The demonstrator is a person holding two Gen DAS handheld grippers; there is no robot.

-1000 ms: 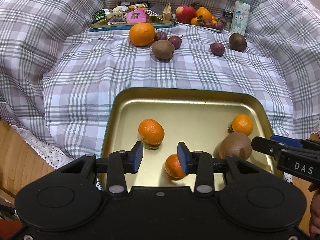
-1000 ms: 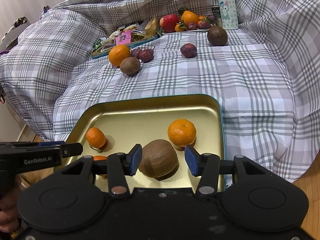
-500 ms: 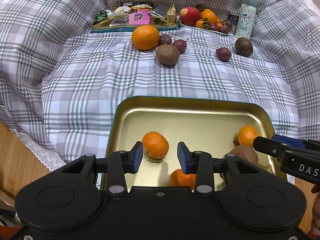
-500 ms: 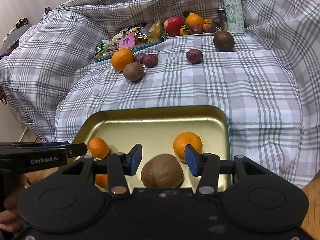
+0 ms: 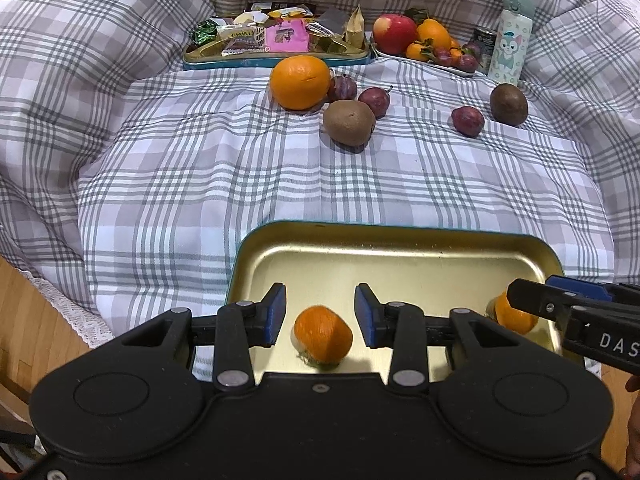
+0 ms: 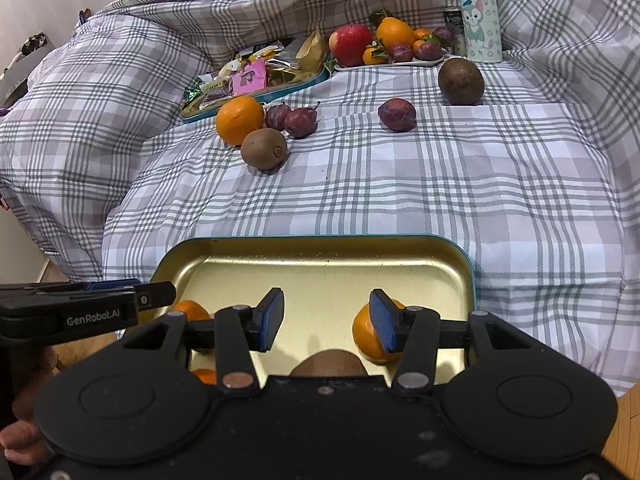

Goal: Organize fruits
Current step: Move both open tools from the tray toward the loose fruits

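Our left hand-held gripper (image 5: 320, 314) and right hand-held gripper (image 6: 326, 320) both hang released and empty over the gold tray (image 6: 320, 256), which already carries mandarins and a kiwi. We judge the job partly done: an orange (image 5: 300, 82), a kiwi (image 5: 349, 122), plums and a passion fruit (image 5: 509, 104) lie loose on the bed.

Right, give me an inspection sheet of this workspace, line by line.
Surface: plaid quilt.
Job's things: gold tray holds small oranges and a kiwi; a big orange, kiwis and plums lie loose on the quilt.
Clutter: snack tray, fruit plate, cartoon bottle.
Grippers: left gripper and right gripper open, empty, over the gold tray.
Cables: nothing seen.
Surroundings: wooden floor.
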